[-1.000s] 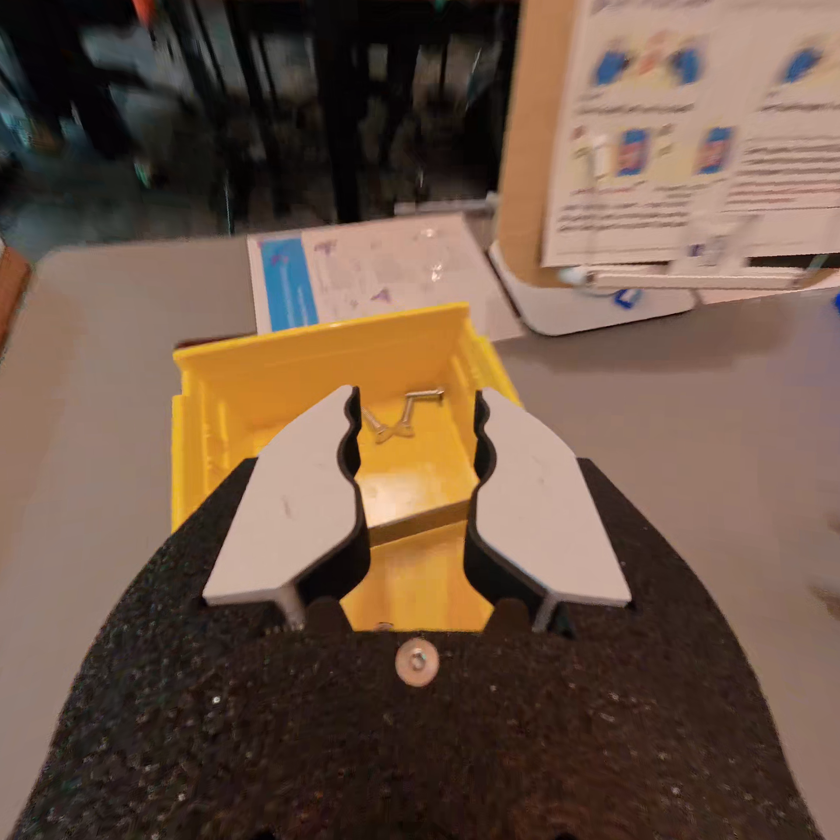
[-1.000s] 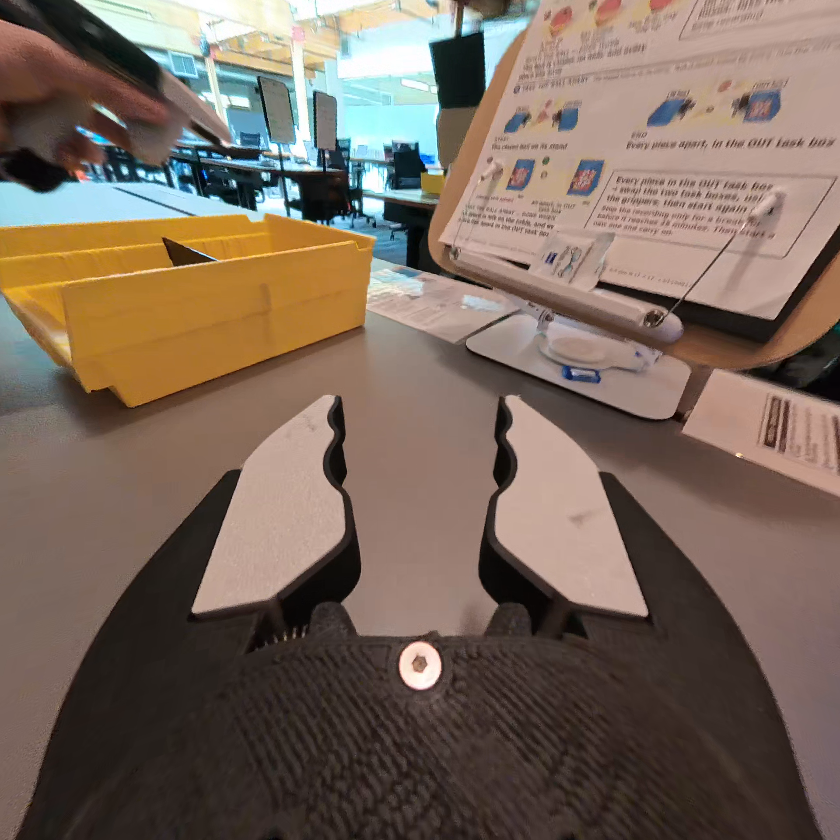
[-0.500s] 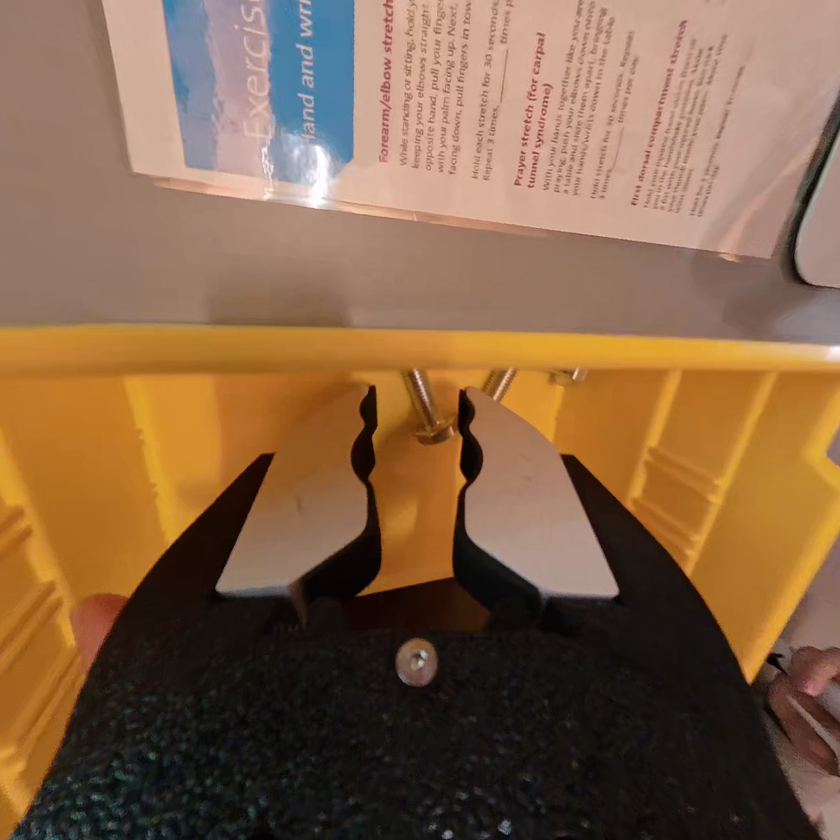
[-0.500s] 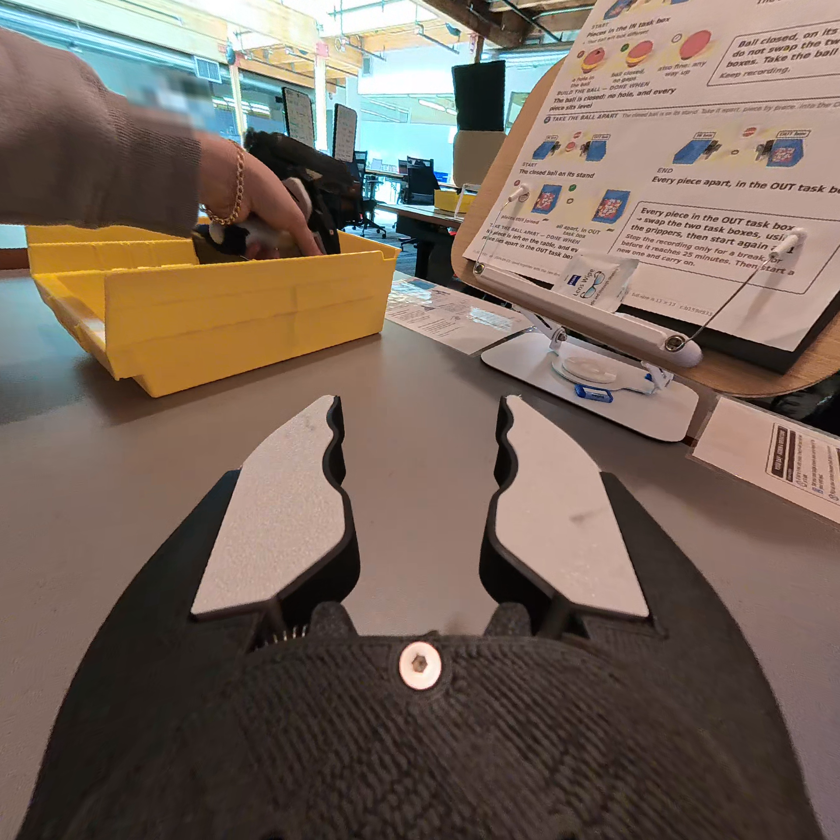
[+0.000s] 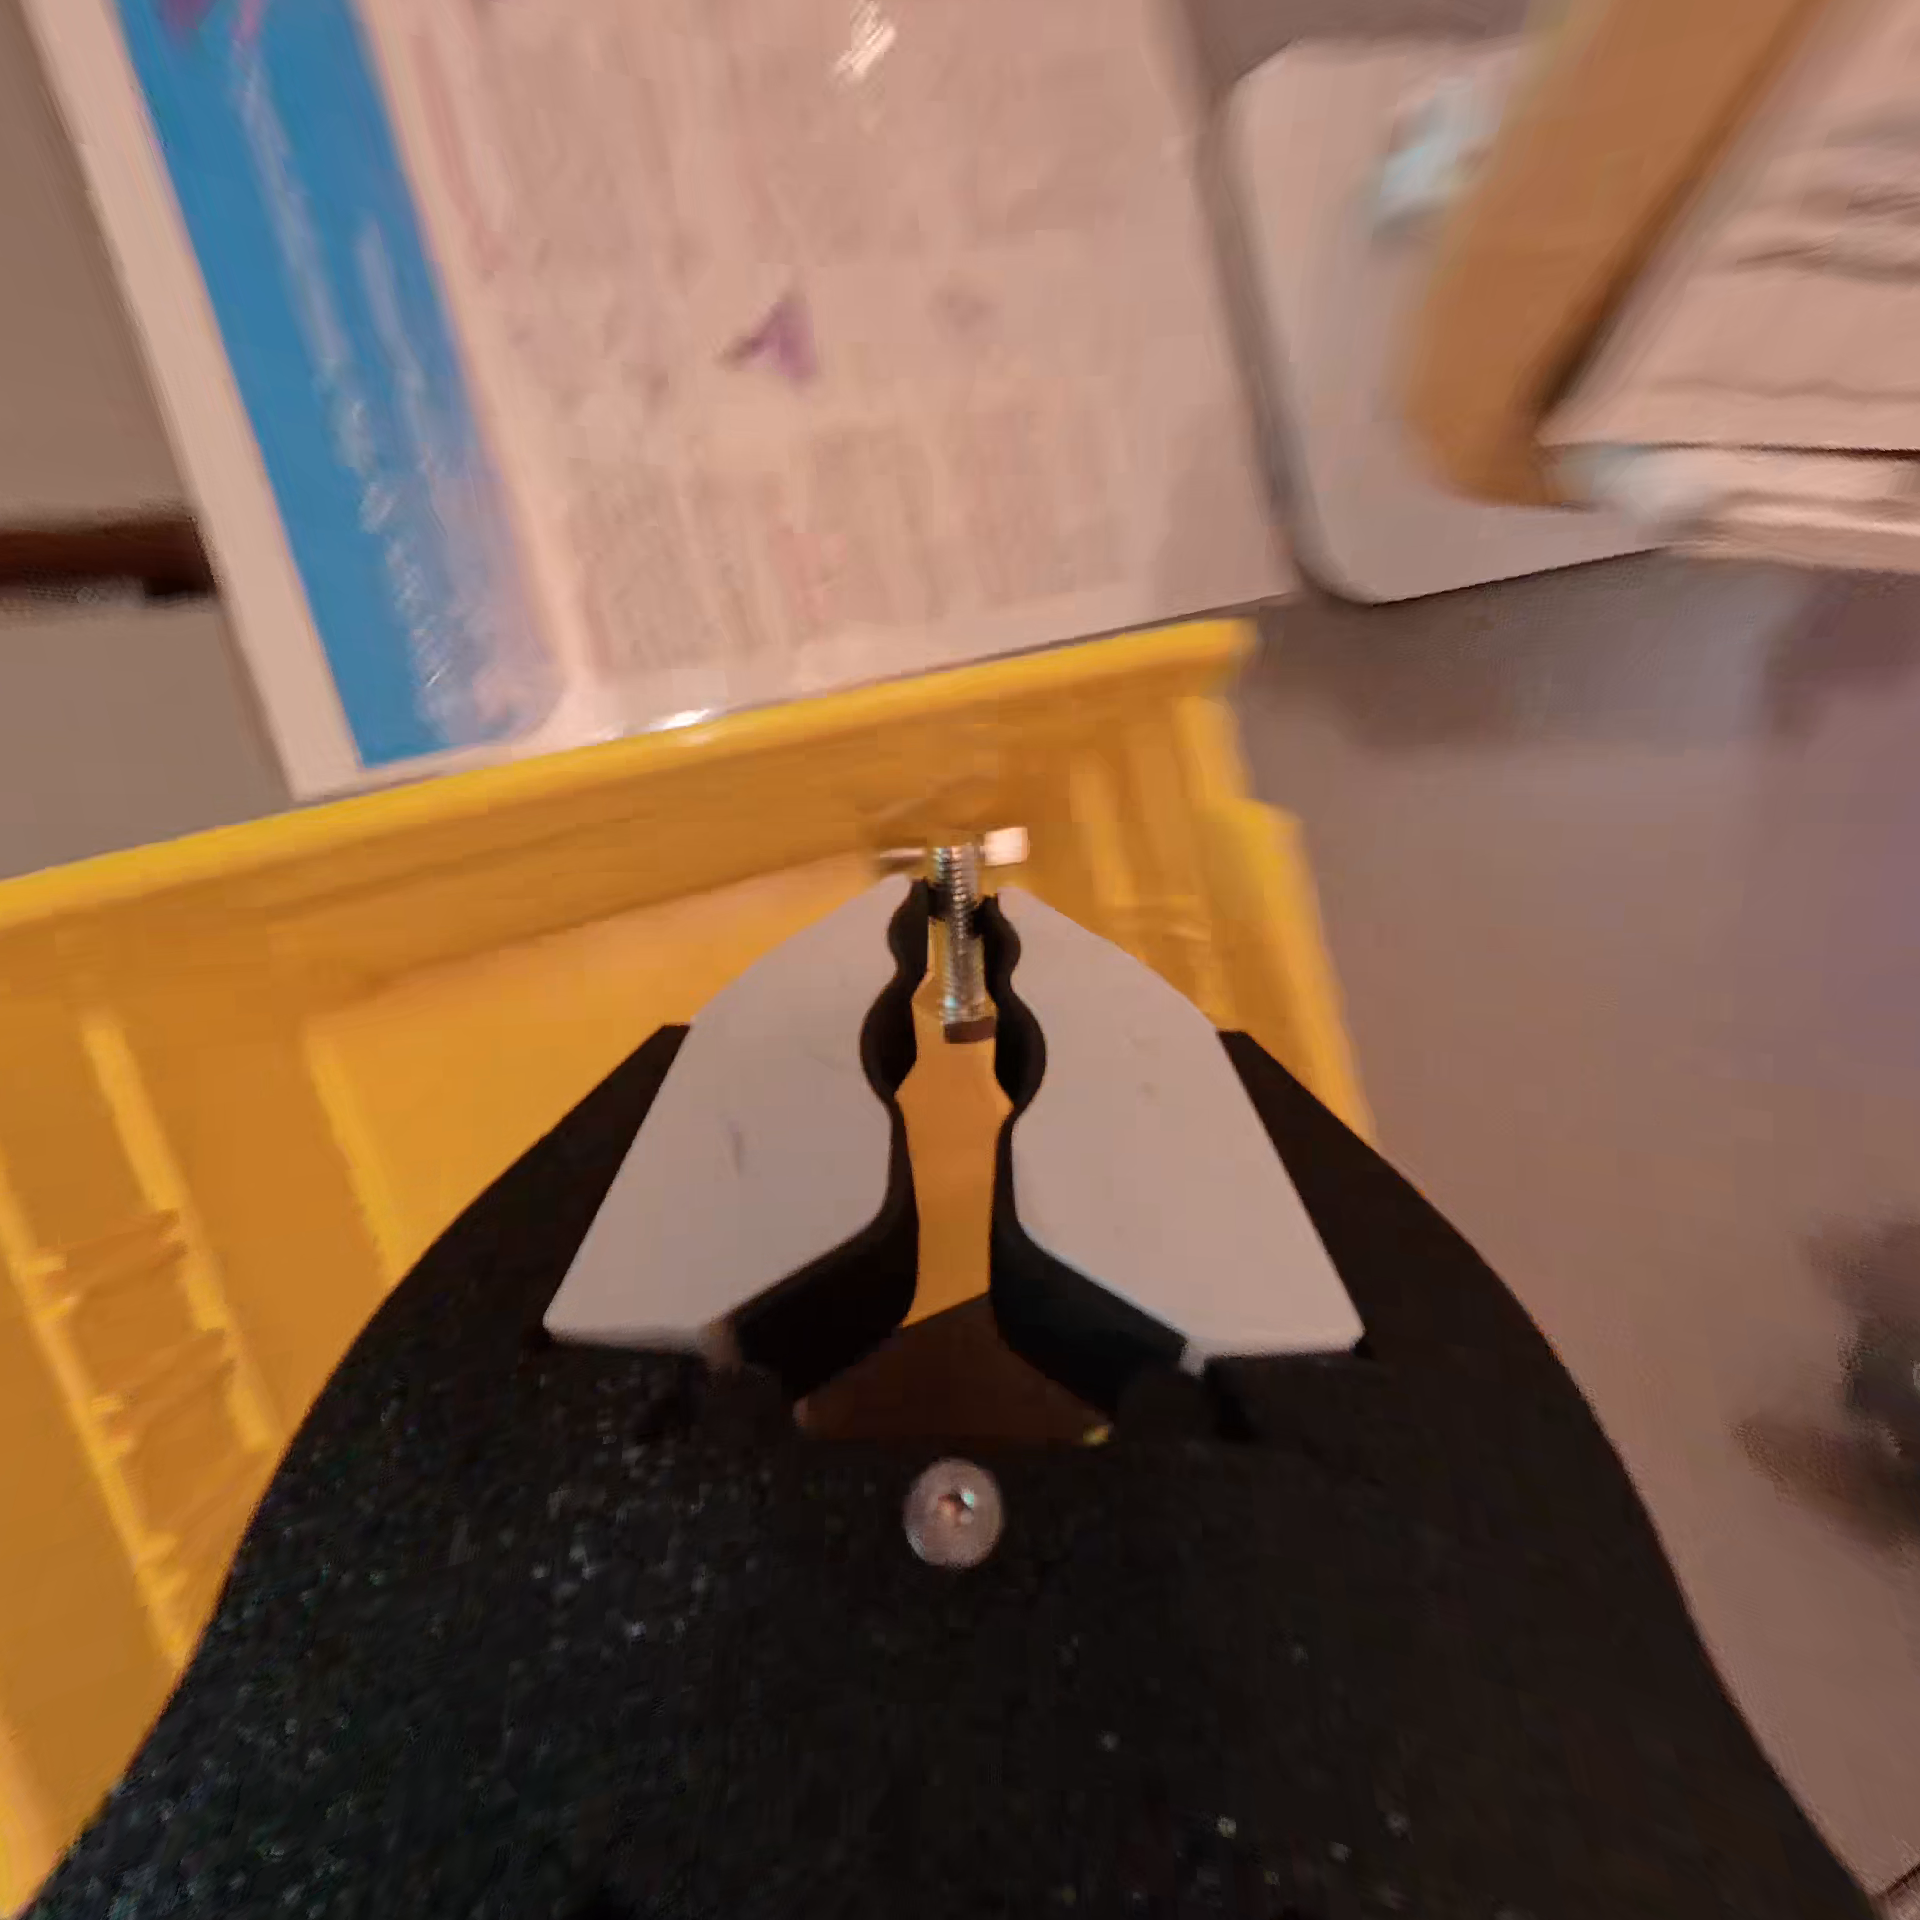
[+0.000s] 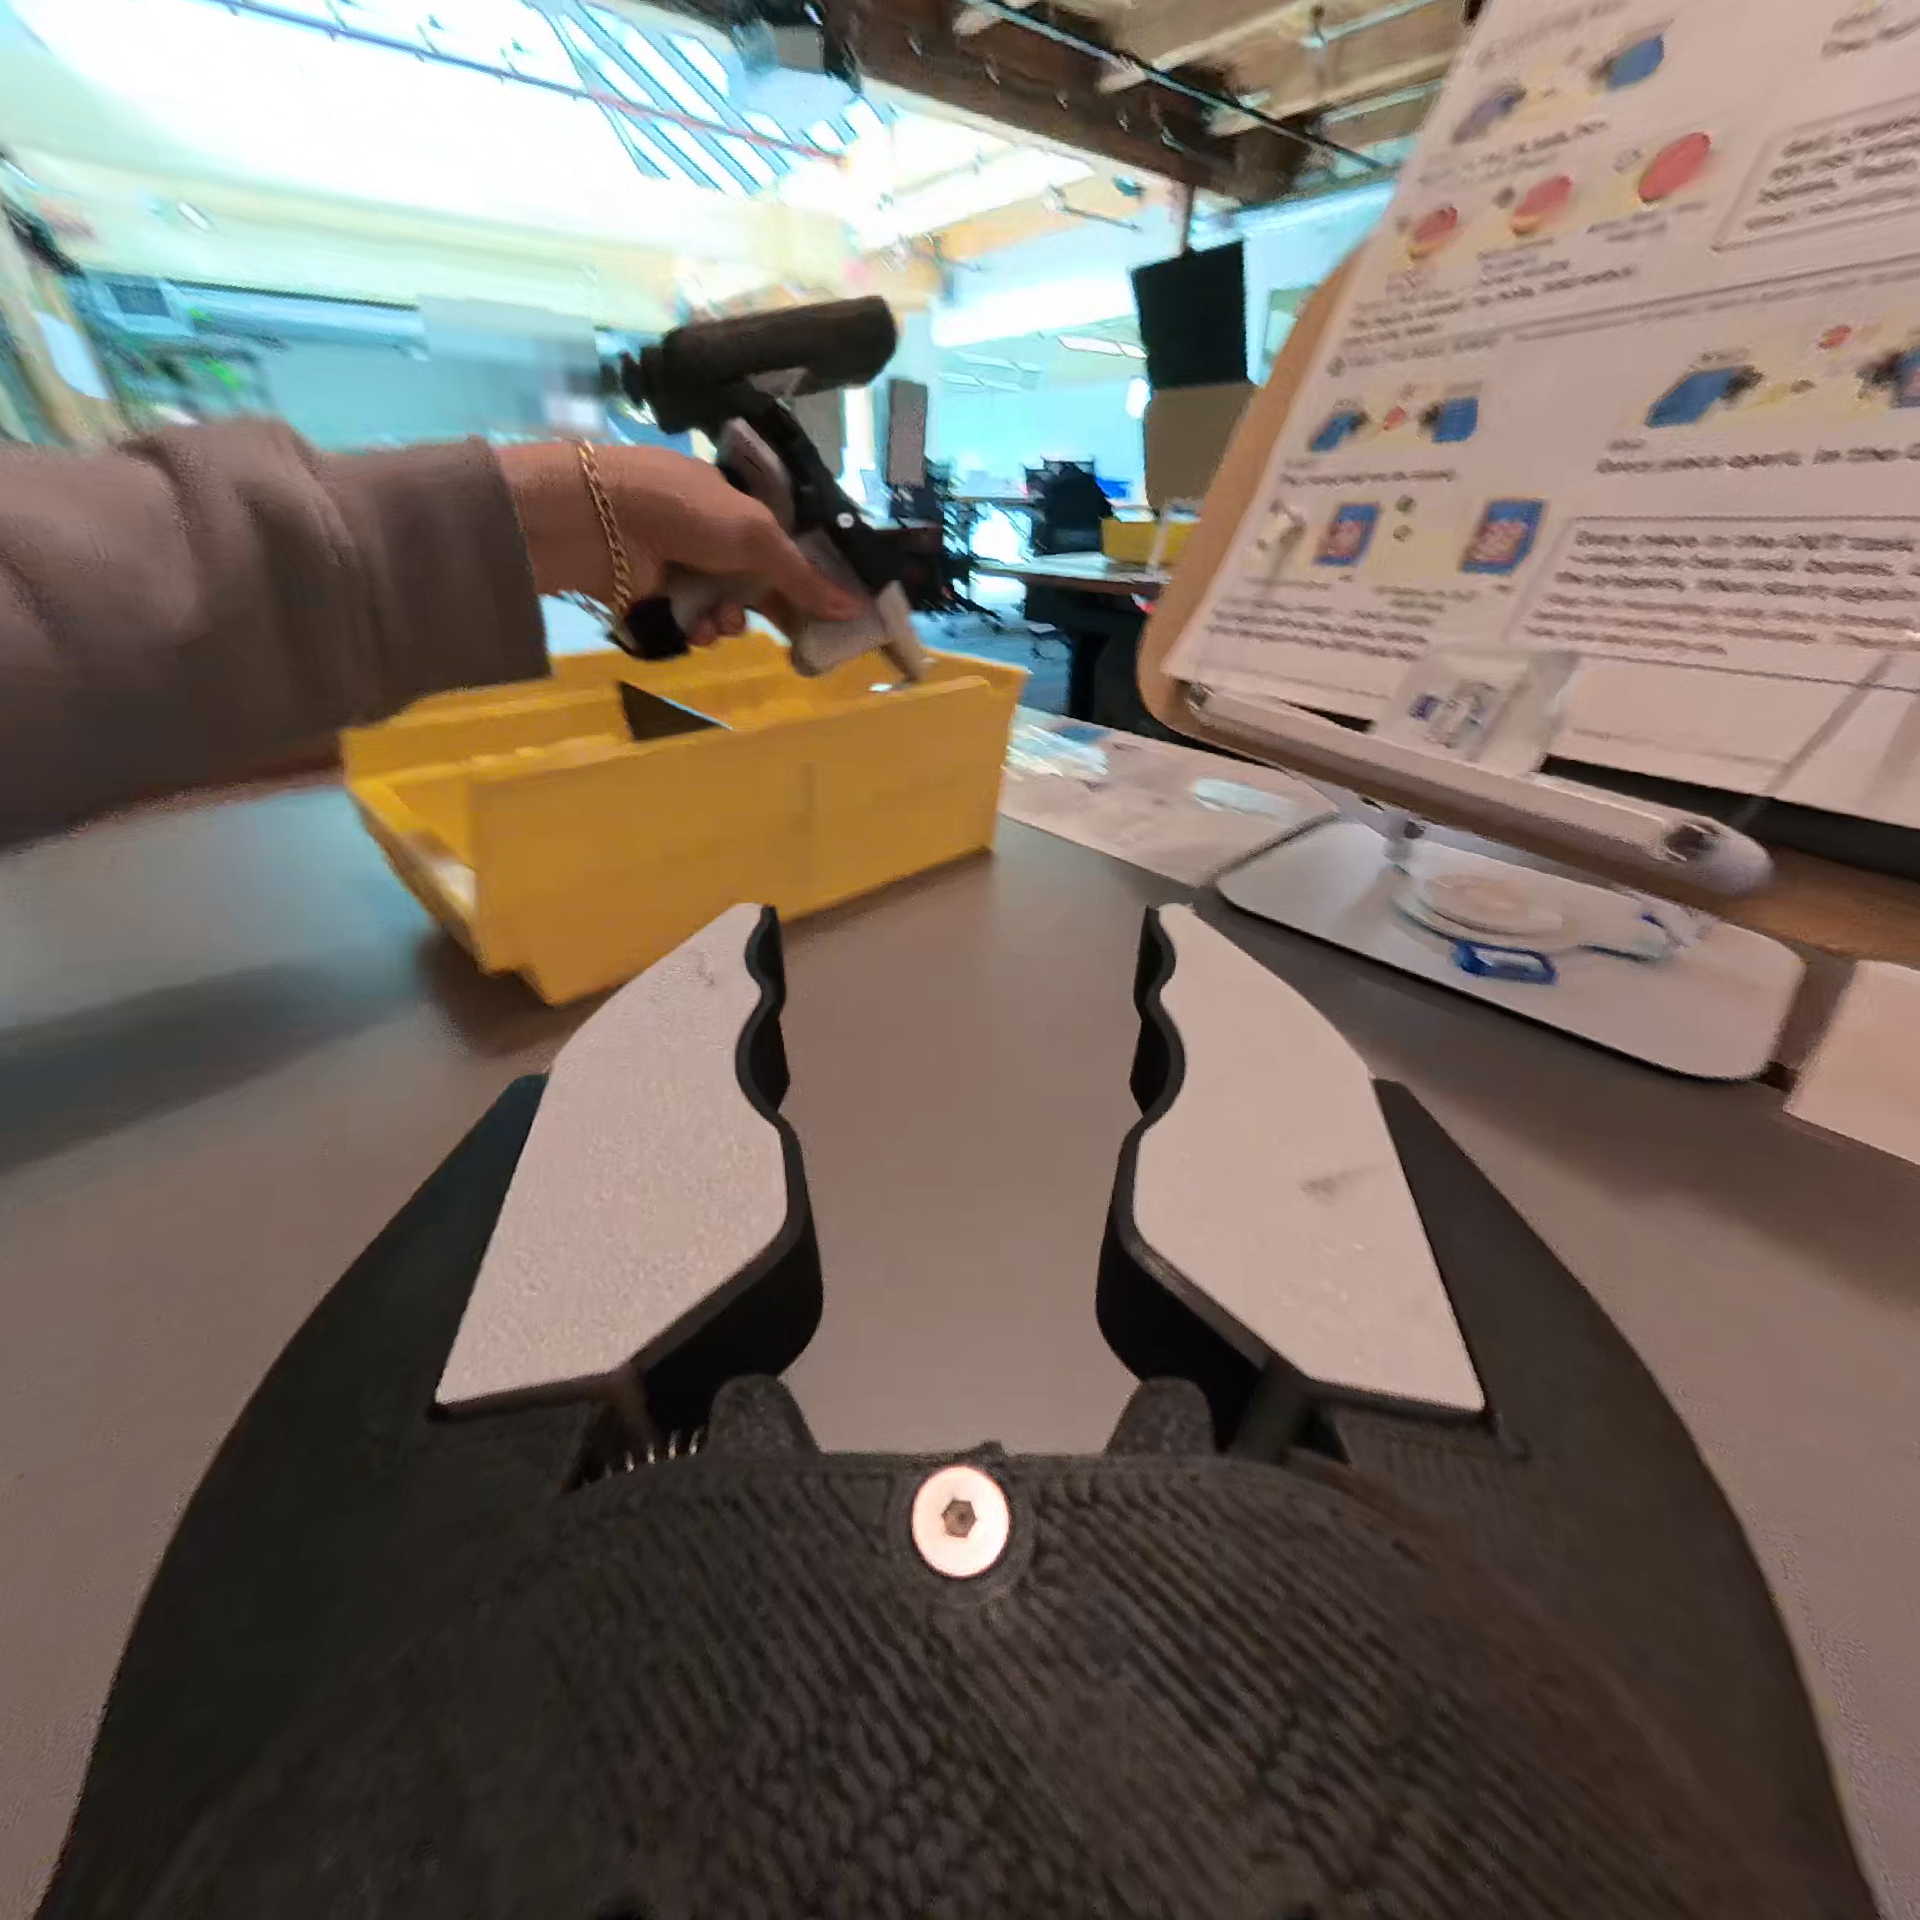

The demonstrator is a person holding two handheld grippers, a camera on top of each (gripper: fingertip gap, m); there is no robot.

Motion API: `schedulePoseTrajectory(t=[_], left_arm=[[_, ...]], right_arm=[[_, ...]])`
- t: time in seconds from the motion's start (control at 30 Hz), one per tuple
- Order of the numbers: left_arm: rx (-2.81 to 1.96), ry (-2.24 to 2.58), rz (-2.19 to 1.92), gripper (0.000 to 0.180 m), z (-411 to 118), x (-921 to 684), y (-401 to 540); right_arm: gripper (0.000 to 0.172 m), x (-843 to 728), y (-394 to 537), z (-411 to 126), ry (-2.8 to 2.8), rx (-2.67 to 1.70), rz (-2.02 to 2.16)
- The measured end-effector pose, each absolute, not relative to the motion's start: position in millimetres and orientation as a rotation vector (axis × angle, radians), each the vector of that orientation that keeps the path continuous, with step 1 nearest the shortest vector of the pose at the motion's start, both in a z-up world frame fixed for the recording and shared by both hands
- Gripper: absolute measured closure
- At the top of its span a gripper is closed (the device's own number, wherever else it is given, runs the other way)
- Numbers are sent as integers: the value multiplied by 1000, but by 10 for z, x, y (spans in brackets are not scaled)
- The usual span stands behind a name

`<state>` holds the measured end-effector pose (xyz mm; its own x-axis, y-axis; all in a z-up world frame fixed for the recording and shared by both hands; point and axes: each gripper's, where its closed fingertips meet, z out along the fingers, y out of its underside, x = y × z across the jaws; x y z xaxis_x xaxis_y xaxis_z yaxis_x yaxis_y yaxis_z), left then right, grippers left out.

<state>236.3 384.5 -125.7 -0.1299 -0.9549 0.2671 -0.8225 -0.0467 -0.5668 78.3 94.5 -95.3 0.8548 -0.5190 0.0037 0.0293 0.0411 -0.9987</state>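
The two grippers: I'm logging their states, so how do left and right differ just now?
The left gripper is shut on a silver bolt; the right gripper is open and empty. The left is over the yellow bin; the right is low over the grey table. Both have black bodies and pale fingers.

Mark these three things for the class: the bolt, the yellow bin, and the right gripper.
bolt (image 5: 958, 961): left wrist view, on its threaded shank, clamped between the left jaws.
yellow bin (image 6: 665, 831): right wrist view, on its near side wall.
right gripper (image 6: 956, 966): right wrist view, midway between its open jaws.
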Motion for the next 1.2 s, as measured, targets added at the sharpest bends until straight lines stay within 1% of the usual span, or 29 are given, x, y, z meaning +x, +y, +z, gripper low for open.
schedulePoseTrajectory(t=[0.03, 0.13, 0.2, 0.33, 0.47, 0.6, 0.77, 0.83, 1.07, 1.1, 1.13, 1.2], left_arm=[[-1784, 2029, -1085, 172, -1029, 2292, 3620], [-1361, 2089, -1520, 172, -443, 1836, 2814], [-1072, 2154, -1703, 172, -265, 1424, 2295], [-724, 2270, -1909, 172, -283, 753, 1538], [-538, 2297, -1984, 172, -394, 445, 1165], [-480, 2290, -2019, 172, -463, 328, 1017], [-497, 2301, -1999, 172, -585, 325, 981], [-496, 2301, -2000, 172, -613, 315, 974], [-491, 2249, -1961, 172, -618, 324, 1009], [-502, 2220, -1920, 169, -589, 348, 1052], [-510, 2170, -1875, 162, -523, 378, 1129], [-525, 2017, -1794, 162, -294, 439, 1395]], right_arm=[[107, 709, 977, -877, 388, -1451, -395], [113, 511, 1042, -670, 332, -1371, -282], [116, 442, 1057, -582, 325, -1331, -237], [124, 413, 1056, -557, 315, -1319, -238], [130, 392, 1067, -574, 297, -1321, -235], [142, 335, 1098, -587, 266, -1326, -209], [152, 276, 1149, -609, 241, -1336, -173], [161, 313, 1156, -658, 257, -1364, -192], [163, 323, 1148, -686, 243, -1394, -177], [163, 344, 1137, -694, 253, -1398, -192], [163, 362, 1121, -694, 258, -1399, -215], [163, 374, 1097, -675, 243, -1399, -254]])
